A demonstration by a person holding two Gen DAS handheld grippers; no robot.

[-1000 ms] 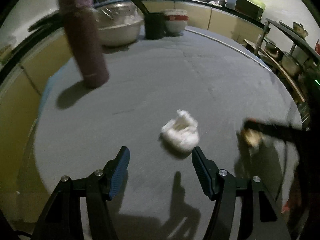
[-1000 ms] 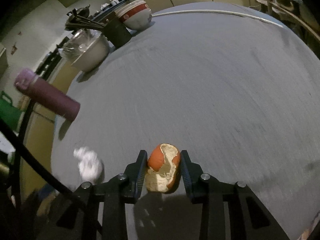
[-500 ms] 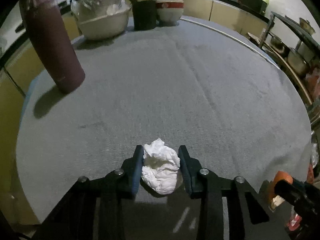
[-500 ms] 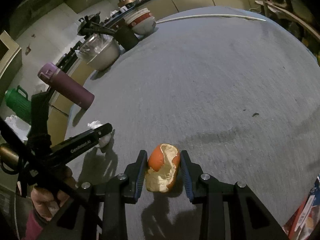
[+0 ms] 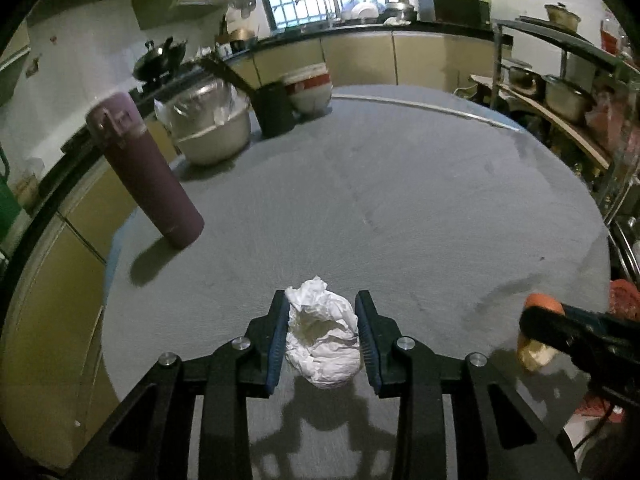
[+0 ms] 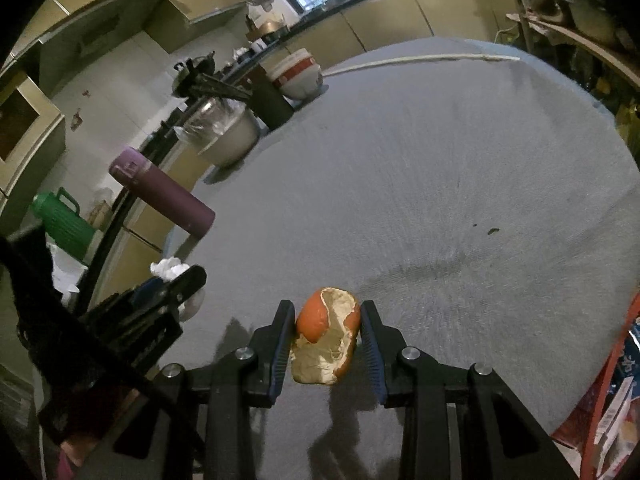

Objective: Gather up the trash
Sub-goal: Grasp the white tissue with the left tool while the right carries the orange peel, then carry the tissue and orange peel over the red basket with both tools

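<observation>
Pinching a crumpled white tissue (image 5: 322,344) between their blue pads, the left tongs (image 5: 323,338) have just been closing and now grasp it above the grey counter (image 5: 400,208). The right tongs (image 6: 326,344) are clenched on an orange peel (image 6: 326,338), also off the counter. A purple flask (image 5: 146,172) stands to the left; farther back sit a covered metal bowl (image 5: 210,124), a black cup (image 5: 274,110) and a red-banded bowl (image 5: 308,86).

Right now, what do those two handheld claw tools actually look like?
Both match: the left gripper and right gripper are matte black frames with silver bolt heads. Each has two straight fingers lined with ridged blue pads.
</observation>
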